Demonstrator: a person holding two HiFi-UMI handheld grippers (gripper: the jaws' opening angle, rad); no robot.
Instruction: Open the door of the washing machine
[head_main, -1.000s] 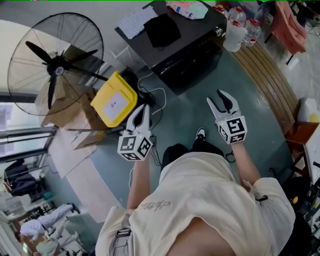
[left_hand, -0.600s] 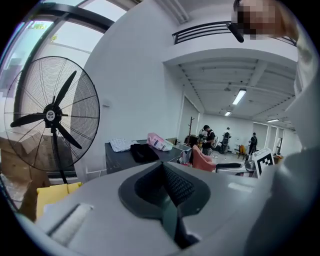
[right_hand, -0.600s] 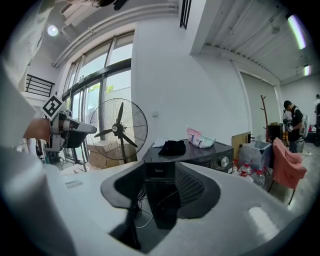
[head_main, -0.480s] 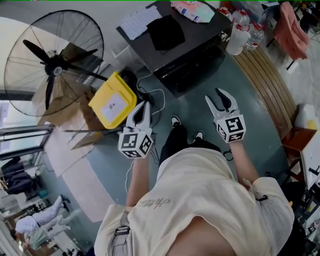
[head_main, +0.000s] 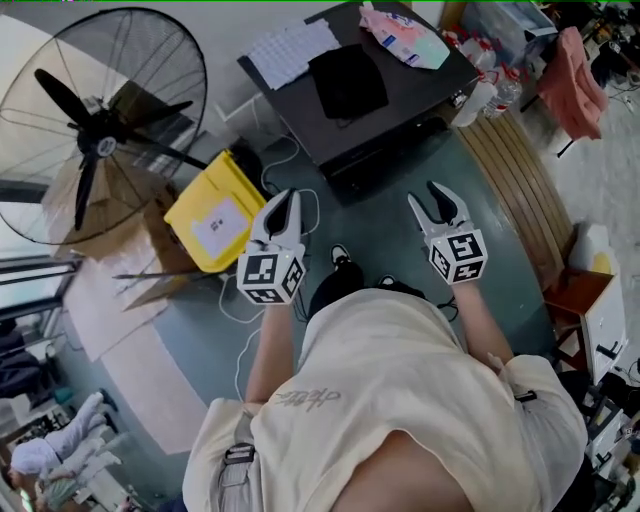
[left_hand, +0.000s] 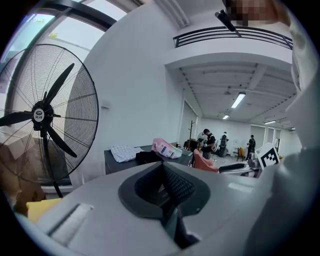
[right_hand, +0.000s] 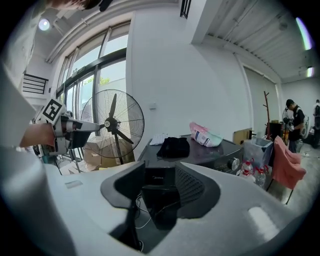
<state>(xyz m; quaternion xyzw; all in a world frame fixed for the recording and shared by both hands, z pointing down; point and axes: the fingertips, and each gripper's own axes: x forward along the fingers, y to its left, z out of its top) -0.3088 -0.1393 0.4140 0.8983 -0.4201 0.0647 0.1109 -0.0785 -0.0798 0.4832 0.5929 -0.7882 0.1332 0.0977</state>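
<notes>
My right gripper (right_hand: 162, 191) has its jaws wide apart with nothing between them. Through the gap I see the dark front of the washer (right_hand: 220, 150) and cables (right_hand: 140, 201) on the floor below it. On the washer's top lie a black cloth (right_hand: 173, 147), a white cloth (right_hand: 159, 138) behind it, and a pink bag (right_hand: 205, 135) further right. A fan (right_hand: 112, 124) stands to the left, with my left gripper (right_hand: 92, 127) reaching in front of it. Bottles (right_hand: 250, 172) stand right of the washer.
</notes>
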